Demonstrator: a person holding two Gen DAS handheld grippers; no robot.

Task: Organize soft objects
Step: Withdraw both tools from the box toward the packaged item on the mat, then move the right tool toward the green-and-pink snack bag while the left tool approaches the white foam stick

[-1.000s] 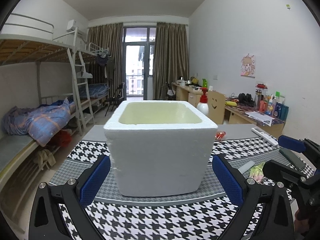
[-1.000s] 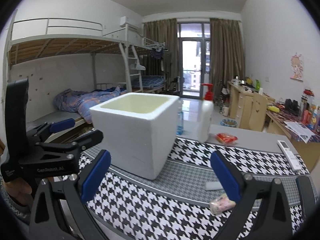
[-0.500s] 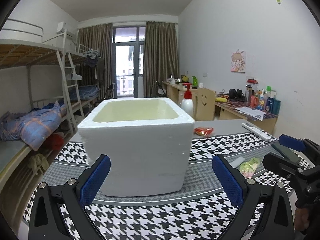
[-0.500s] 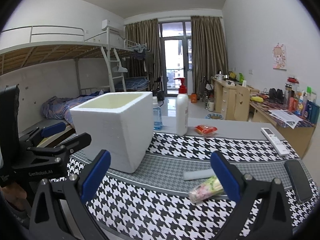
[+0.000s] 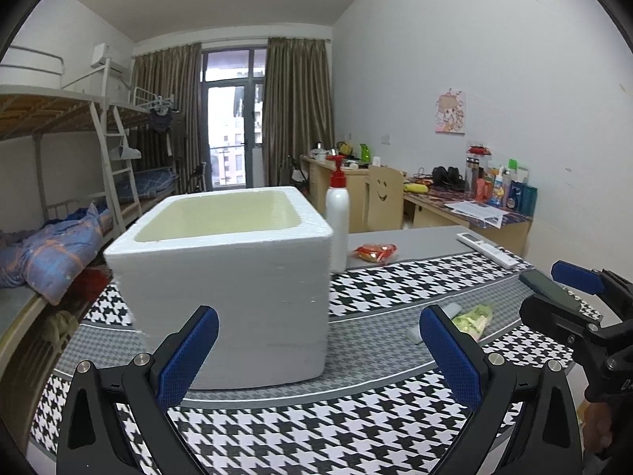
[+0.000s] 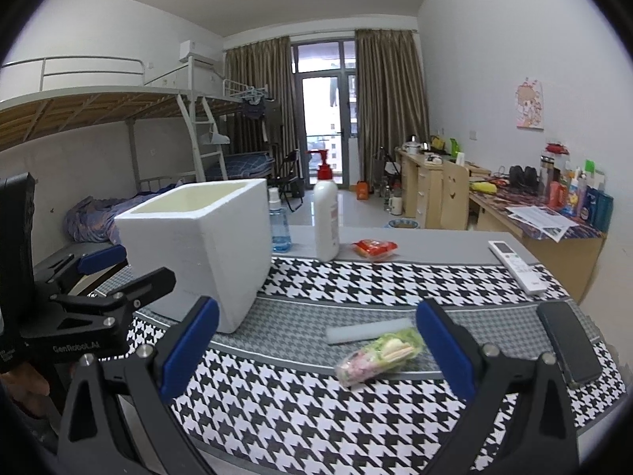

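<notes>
You are in a dormitory room with bunk beds [image 6: 118,118] along one wall and cluttered desks [image 6: 534,213] along the other; before you lies a table under a houndstooth cloth [image 6: 356,285]. The white foam box [image 5: 229,277] stands just ahead of your left gripper [image 5: 316,356], whose jaws are spread wide and hold nothing; the box hides part of the pump bottle [image 5: 337,213] behind it, and its floor is out of sight. Your right gripper [image 6: 316,340] is likewise wide apart and empty. Between its jaws, nearer the right one, lies the soft plastic-wrapped packet [image 6: 379,354], touching a pale foam strip [image 6: 368,330] just beyond it; the packet's contents are hard to make out. A dark phone [image 6: 569,340] lies outside the right jaw, a white remote [image 6: 514,265] farther ahead, and a red snack packet [image 6: 374,247] beside the bottle.
</notes>
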